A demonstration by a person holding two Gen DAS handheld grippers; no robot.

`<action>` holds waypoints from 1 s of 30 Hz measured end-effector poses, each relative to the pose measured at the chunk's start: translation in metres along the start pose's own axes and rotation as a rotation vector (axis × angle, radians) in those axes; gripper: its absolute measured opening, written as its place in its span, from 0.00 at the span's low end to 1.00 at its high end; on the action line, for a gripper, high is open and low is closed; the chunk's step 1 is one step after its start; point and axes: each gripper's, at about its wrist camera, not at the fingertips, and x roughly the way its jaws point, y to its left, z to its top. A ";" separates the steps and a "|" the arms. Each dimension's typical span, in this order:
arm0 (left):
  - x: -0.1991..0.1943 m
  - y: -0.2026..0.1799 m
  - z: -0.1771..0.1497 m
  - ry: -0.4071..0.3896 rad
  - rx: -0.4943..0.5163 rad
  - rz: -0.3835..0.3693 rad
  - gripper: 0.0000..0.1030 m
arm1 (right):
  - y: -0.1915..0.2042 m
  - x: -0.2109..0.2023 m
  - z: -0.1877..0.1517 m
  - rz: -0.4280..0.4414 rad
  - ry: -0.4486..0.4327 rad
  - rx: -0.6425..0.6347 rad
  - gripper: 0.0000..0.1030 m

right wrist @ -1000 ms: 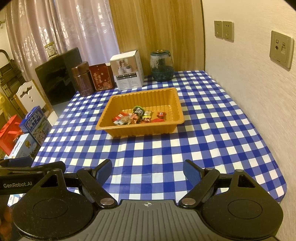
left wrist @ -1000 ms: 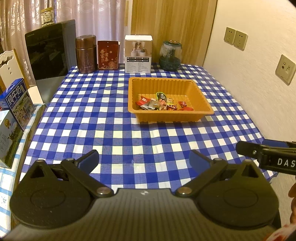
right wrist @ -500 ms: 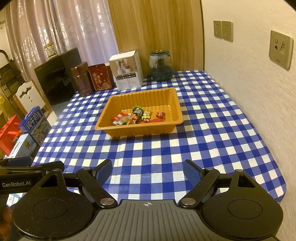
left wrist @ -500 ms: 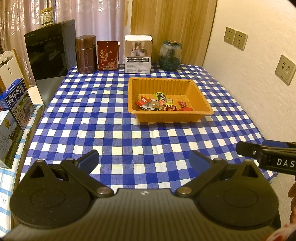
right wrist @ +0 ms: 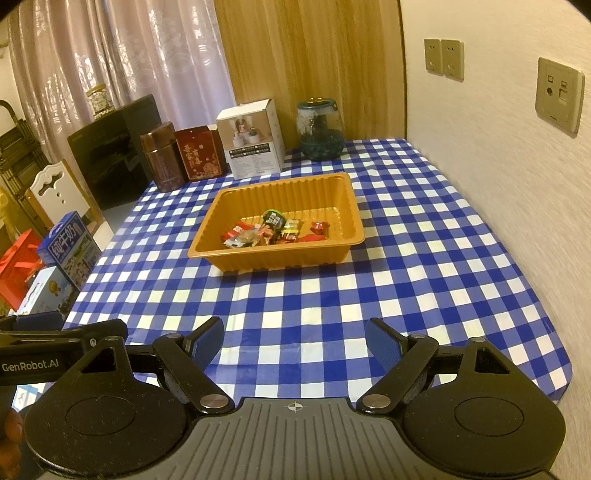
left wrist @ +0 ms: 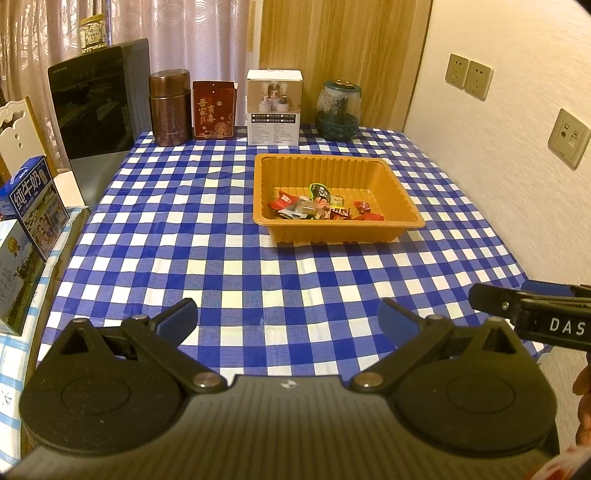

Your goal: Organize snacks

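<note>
Blue-and-white checked oilcloth covers my table (left wrist: 207,236), lying smooth from the near edge to the back, where it meets a wood-panelled wall (left wrist: 343,55) and pale curtains (left wrist: 192,33). My left tongs (left wrist: 288,320) hang over the near edge with the blue pads spread wide and nothing between them; my right tongs (right wrist: 294,342) are spread apart and empty too, just beside the left ones. Out past both, on the right half of the cloth, sits an orange plastic tray (right wrist: 258,260) with ribbed walls, and the snacks (right wrist: 271,232) lie in a small heap of red, green and yellow wrappers against its near wall. Along the back edge stand a brown canister (left wrist: 169,107), a red box (left wrist: 213,110) with gold lettering, a white carton (left wrist: 274,107) and a glass jar (left wrist: 338,110) with a dark base. A cream wall (right wrist: 498,166) with sockets runs down the right side. Off the left edge I see a black appliance (left wrist: 92,103), a white chair back (right wrist: 51,188) and blue milk cartons (left wrist: 35,206)
</note>
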 end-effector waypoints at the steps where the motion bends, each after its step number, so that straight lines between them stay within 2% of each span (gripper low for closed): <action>1: 0.000 0.000 0.000 0.001 -0.001 -0.001 1.00 | 0.000 0.000 0.000 0.001 0.000 0.000 0.81; 30: 0.000 0.000 0.000 0.002 -0.002 -0.002 1.00 | -0.001 0.000 -0.003 -0.001 0.001 0.003 0.81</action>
